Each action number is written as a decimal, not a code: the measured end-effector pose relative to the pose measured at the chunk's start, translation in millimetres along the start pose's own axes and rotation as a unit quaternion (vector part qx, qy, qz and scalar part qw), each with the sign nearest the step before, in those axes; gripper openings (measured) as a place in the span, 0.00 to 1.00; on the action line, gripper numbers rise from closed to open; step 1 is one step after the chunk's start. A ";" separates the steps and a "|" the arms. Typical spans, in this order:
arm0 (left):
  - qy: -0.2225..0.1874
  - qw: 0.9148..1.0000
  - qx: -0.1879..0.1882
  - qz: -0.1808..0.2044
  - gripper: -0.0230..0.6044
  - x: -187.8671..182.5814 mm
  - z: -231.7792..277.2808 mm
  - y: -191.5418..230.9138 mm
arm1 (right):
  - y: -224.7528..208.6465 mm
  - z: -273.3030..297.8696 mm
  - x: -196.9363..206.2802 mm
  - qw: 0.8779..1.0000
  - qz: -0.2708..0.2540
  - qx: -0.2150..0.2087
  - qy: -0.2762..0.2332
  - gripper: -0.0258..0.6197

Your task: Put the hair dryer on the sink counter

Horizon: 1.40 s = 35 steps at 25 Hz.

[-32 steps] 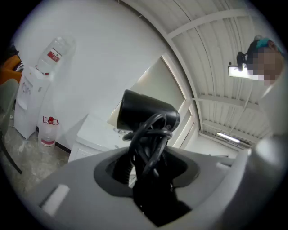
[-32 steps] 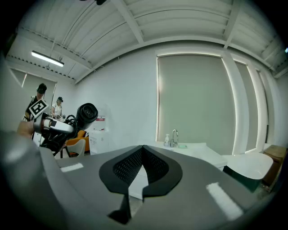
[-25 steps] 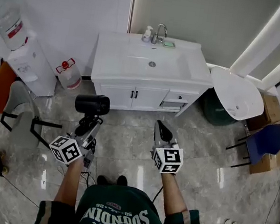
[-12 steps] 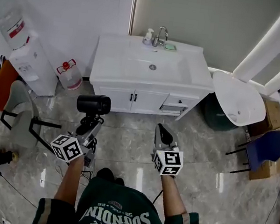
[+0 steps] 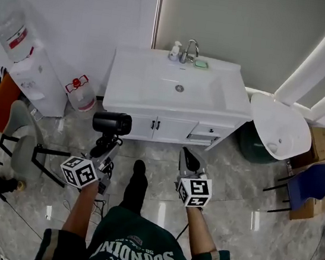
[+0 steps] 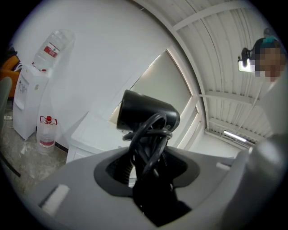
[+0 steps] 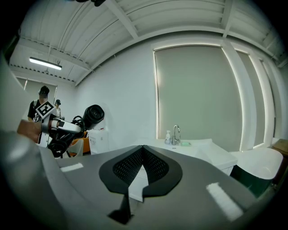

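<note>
A black hair dryer [image 5: 111,123] with its cord coiled round the handle stands upright in my left gripper [image 5: 104,144], whose jaws are shut on the handle. In the left gripper view the dryer [image 6: 146,114] rises from between the jaws, barrel pointing left. The white sink counter [image 5: 134,80] with basin and faucet [image 5: 190,50] lies ahead, beyond the dryer. My right gripper [image 5: 187,156] hangs over the floor in front of the cabinet, shut with nothing in it; its view shows the counter [image 7: 198,150] and the dryer [image 7: 92,116] at left.
A water dispenser [image 5: 29,71] and a spare bottle [image 5: 82,93] stand left of the cabinet. A grey chair [image 5: 25,146] is at left, a white round table [image 5: 279,126] and a blue chair [image 5: 306,184] at right. A soap bottle [image 5: 175,50] sits by the faucet.
The sink cabinet has drawn slightly nearer as the person steps forward, one foot now showing between the grippers. Both grippers keep their pose.
</note>
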<state>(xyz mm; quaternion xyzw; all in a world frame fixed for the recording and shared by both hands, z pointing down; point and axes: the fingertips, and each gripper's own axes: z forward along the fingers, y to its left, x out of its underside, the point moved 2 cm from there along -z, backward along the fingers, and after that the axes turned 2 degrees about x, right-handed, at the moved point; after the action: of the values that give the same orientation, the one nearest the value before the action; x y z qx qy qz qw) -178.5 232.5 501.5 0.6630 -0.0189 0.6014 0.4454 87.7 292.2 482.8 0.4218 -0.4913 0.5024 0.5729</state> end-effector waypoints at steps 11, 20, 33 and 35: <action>0.004 1.000 -0.005 0.000 0.39 -74.4 146.4 96.9 | -53.8 172.2 -35.5 1.000 -0.011 -0.009 0.010 0.04; 0.022 0.999 -0.024 -0.014 0.39 -129.9 259.3 172.6 | -93.3 310.9 -58.0 0.999 0.006 -0.024 0.023 0.04; 0.024 0.997 -0.064 -0.024 0.40 -160.2 322.7 229.3 | -110.1 425.4 -58.9 0.997 0.019 -0.069 0.032 0.04; 0.018 0.997 -0.074 -0.026 0.39 -166.3 331.2 239.2 | -113.0 443.2 -63.6 0.996 0.019 -0.084 0.024 0.04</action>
<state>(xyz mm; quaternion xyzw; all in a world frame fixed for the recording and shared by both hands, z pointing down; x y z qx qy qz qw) -100.0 -199.7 541.7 0.6172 -0.0383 0.5985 0.5093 137.1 -166.8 492.8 0.3508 -0.5257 0.4803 0.6082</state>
